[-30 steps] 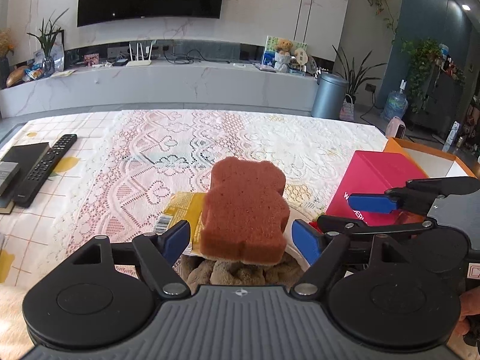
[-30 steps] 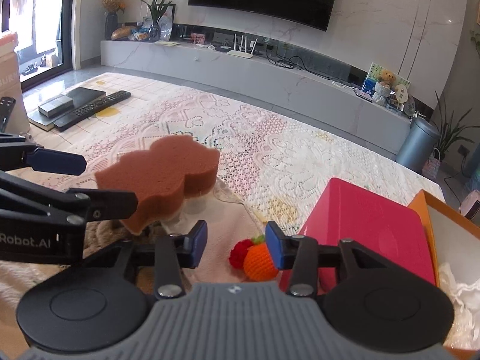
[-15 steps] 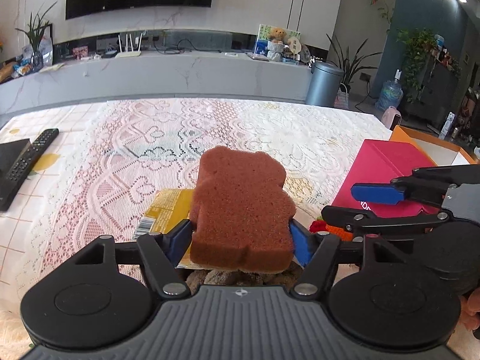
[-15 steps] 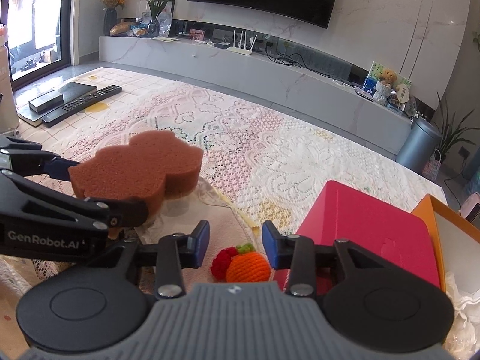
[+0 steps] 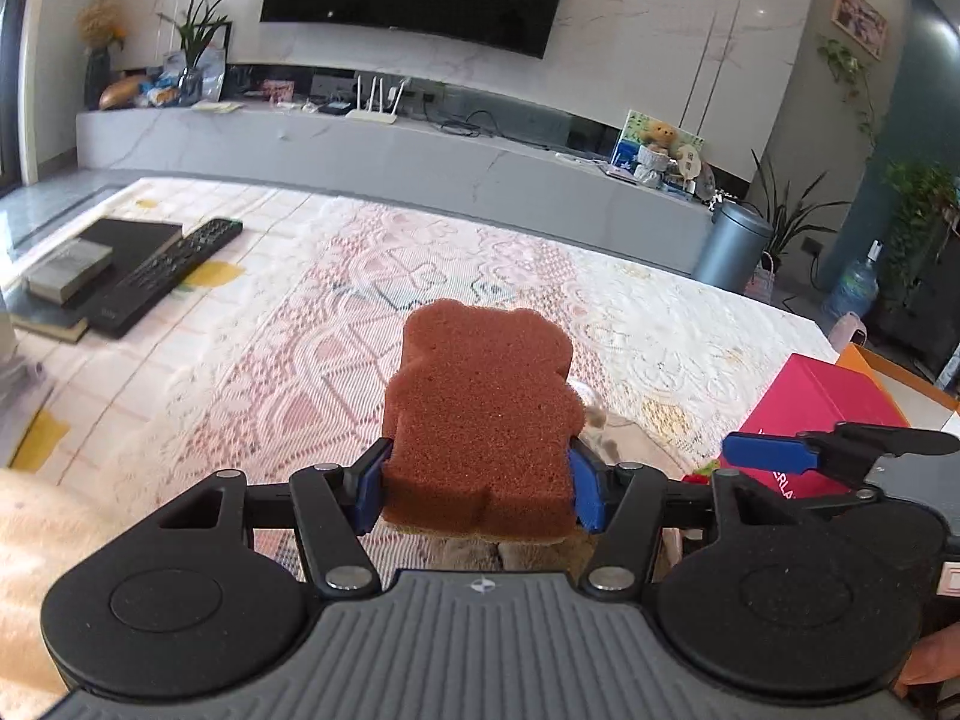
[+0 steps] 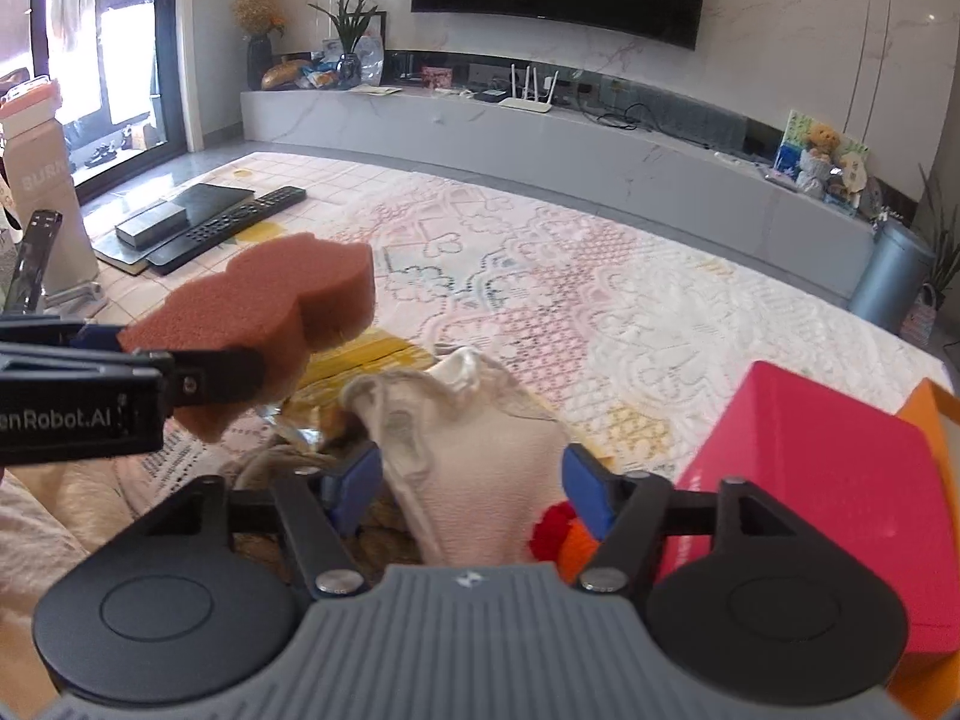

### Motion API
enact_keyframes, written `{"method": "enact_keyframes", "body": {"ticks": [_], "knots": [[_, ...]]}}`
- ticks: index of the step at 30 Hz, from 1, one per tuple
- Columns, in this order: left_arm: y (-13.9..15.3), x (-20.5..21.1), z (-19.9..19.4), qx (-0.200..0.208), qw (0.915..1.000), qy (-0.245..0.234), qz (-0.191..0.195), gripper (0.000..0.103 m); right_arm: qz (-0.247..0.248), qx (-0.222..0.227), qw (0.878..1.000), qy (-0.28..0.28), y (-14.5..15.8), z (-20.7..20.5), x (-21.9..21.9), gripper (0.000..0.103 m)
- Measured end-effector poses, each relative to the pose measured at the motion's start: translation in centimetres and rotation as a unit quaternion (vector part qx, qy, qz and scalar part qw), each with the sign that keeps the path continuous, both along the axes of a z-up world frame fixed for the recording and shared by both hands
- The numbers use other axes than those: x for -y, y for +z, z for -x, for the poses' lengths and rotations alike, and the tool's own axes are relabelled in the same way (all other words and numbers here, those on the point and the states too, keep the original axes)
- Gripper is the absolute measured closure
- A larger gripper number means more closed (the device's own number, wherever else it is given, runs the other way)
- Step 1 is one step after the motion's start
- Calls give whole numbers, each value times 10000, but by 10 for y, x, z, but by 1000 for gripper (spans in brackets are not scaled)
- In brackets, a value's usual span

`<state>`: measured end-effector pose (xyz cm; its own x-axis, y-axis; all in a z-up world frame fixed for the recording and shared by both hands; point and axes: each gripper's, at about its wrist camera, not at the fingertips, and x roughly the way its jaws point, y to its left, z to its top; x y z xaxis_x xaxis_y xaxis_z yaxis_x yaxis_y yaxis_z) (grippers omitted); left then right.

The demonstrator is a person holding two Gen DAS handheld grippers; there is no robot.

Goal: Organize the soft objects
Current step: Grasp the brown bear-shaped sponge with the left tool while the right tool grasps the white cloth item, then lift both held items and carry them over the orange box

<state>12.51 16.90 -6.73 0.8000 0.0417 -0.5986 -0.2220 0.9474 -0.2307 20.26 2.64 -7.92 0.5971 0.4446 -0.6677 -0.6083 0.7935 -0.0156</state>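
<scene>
My left gripper (image 5: 477, 495) is shut on a brown bear-shaped sponge (image 5: 480, 414) and holds it above the lace tablecloth (image 5: 336, 324). The sponge also shows at the left of the right wrist view (image 6: 258, 318), lifted off the table. My right gripper (image 6: 471, 495) is open, its blue pads (image 6: 585, 498) on either side of a crumpled beige cloth (image 6: 468, 444) without pinching it. A red and orange knitted toy (image 6: 564, 531) lies beside the right pad, partly hidden. The right gripper's fingers (image 5: 774, 456) show at the right of the left wrist view.
A pink box (image 6: 834, 498) and an orange box (image 6: 930, 414) stand at the right. A yellow packet (image 6: 360, 354) lies beyond the cloth. A remote (image 5: 168, 276) and dark books (image 5: 114, 246) lie at the far left. A fluffy cream cloth (image 5: 36, 540) is near left.
My left gripper closed on the sponge and lifted it, swinging left. My right gripper opened wider and shifted from the knitted toy to over the beige cloth.
</scene>
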Motion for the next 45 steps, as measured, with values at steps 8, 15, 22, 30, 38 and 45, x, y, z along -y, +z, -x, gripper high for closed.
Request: {"method": "enact_keyframes", "body": {"ticks": [8, 15, 22, 30, 38, 45], "knots": [[-8, -2, -1, -60, 9999, -19, 87, 35, -168, -555, 9981, -230, -21, -23, -15, 40], [-9, 3, -4, -102, 9998, -128, 86, 35, -675, -1188, 9896, -454, -26, -39, -3, 83], [-9, 6, -3, -71, 9998, -199, 24, 35, -889, -997, 9904, -363, -9, -30, 5, 100], [4, 14, 4, 45, 9996, -264, -71, 35, -1293, -884, 9872, -305, 24, -15, 23, 101], [23, 19, 19, 37, 9999, -81, 137, 35, -1832, -914, 9778, -449, 56, -2, 56, 101], [43, 32, 31, 252, 9992, -147, 261, 35, -1991, -605, 9769, -482, 88, 21, 85, 100]]}}
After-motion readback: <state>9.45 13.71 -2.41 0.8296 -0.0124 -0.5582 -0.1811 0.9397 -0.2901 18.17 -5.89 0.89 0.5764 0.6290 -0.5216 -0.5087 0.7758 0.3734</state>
